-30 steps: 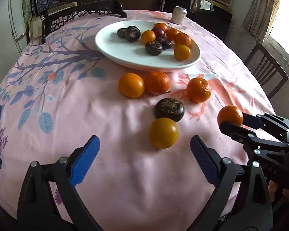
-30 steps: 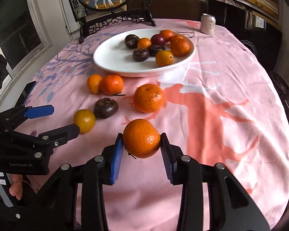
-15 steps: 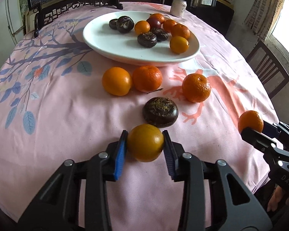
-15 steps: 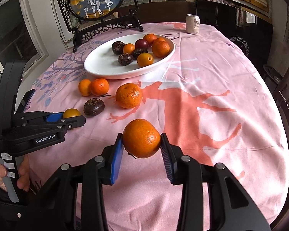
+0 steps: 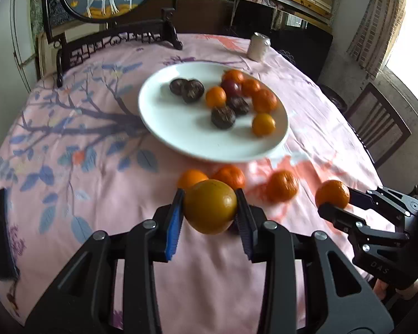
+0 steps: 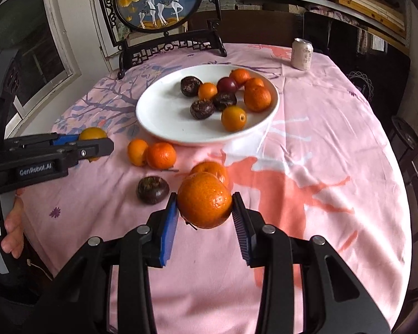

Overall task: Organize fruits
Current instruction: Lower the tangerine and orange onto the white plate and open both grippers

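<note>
My left gripper (image 5: 210, 211) is shut on a yellow-orange fruit (image 5: 210, 208) and holds it above the pink tablecloth; it also shows in the right wrist view (image 6: 93, 139). My right gripper (image 6: 204, 213) is shut on an orange mandarin (image 6: 204, 203), held above the cloth, also seen in the left wrist view (image 5: 333, 193). A white plate (image 6: 158, 117) with several oranges and dark passion fruits stands ahead. Three oranges (image 6: 161, 156) and one dark passion fruit (image 6: 152, 186) lie loose on the cloth before the plate.
A drink can (image 6: 302, 54) stands at the far right of the table. A framed deer screen on a dark stand (image 6: 158, 2) is at the far edge. A dark chair (image 5: 376, 122) is to the right. A black object (image 5: 0, 233) lies at the left edge.
My left gripper closed on the yellow-orange fruit and lifted it off the cloth. My right gripper, still holding the mandarin, moved forward toward the plate.
</note>
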